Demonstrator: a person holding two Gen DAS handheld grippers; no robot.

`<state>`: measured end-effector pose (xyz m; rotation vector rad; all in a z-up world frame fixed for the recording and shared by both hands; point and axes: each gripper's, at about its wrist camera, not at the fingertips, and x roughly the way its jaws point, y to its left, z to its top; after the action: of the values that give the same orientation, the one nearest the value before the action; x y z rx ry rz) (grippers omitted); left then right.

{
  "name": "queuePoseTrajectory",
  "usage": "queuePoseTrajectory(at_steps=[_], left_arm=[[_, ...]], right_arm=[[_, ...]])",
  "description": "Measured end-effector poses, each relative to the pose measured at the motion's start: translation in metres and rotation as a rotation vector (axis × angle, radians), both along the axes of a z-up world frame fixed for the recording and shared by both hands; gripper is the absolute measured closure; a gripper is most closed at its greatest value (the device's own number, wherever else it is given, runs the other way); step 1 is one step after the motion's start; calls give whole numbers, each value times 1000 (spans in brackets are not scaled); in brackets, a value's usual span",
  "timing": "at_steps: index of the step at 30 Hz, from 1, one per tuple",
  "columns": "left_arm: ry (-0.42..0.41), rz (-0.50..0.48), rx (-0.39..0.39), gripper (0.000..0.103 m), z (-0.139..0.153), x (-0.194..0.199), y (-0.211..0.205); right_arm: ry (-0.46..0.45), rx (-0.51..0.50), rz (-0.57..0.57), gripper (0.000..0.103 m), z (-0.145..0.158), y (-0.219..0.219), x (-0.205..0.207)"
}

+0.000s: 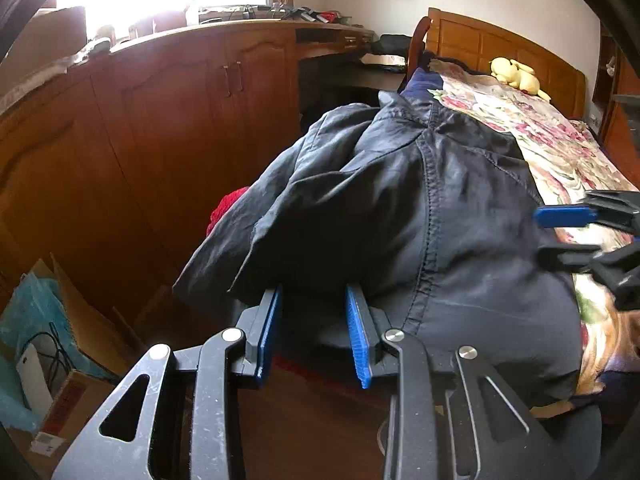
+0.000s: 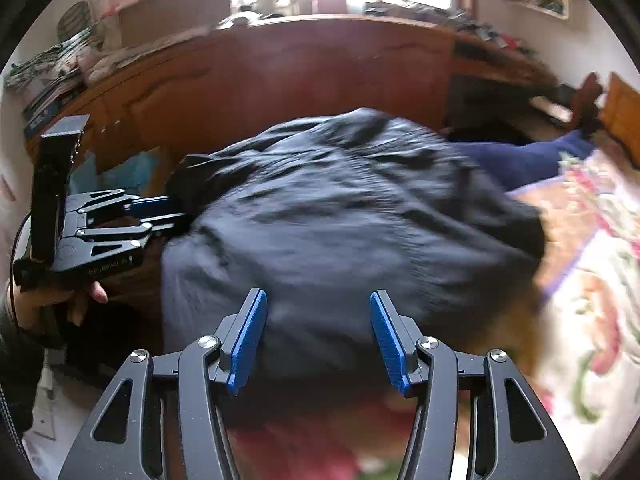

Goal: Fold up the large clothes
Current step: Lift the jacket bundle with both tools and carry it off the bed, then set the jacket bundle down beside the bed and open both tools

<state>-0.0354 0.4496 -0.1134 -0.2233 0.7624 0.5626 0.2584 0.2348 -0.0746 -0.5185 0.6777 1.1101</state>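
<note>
A dark navy jacket lies heaped at the edge of a bed with a floral bedspread, part of it hanging over the side toward the wooden cabinets. The left gripper has its blue pads partly apart with a fold of the jacket between them; whether they press on it cannot be told. The right gripper stands with jaws apart over the jacket, pads clear of the cloth. A yellow plush toy rests near the headboard.
</note>
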Motion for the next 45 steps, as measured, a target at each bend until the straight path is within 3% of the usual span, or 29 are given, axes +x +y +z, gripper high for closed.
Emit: queuePoseTrajectory(at_steps=[3, 7, 12, 20, 25, 30, 38, 45], left_arm=[[2, 11, 0, 70, -1, -4, 0], [-29, 6, 15, 70, 13, -10, -8], [-51, 14, 72, 70, 36, -15, -29], [-88, -9, 83, 70, 63, -12, -66], [-61, -32, 102, 70, 65, 7, -94], [-89, -75, 86, 70, 67, 24, -122], [-86, -141, 66, 70, 62, 59, -168], [-68, -221, 37, 70, 54, 86, -211]], right_arm=[[3, -22, -10, 39, -14, 19, 5], [-3, -20, -19, 38, -11, 14, 1], [0, -16, -54, 37, 3, -6, -7], [-35, 47, -82, 37, 26, -62, -30], [-59, 83, -113, 34, 42, -102, -39], [-74, 112, -161, 30, 48, -140, -44], [-95, 125, -263, 19, 43, -189, -48], [-93, 145, -381, 18, 35, -239, -47]])
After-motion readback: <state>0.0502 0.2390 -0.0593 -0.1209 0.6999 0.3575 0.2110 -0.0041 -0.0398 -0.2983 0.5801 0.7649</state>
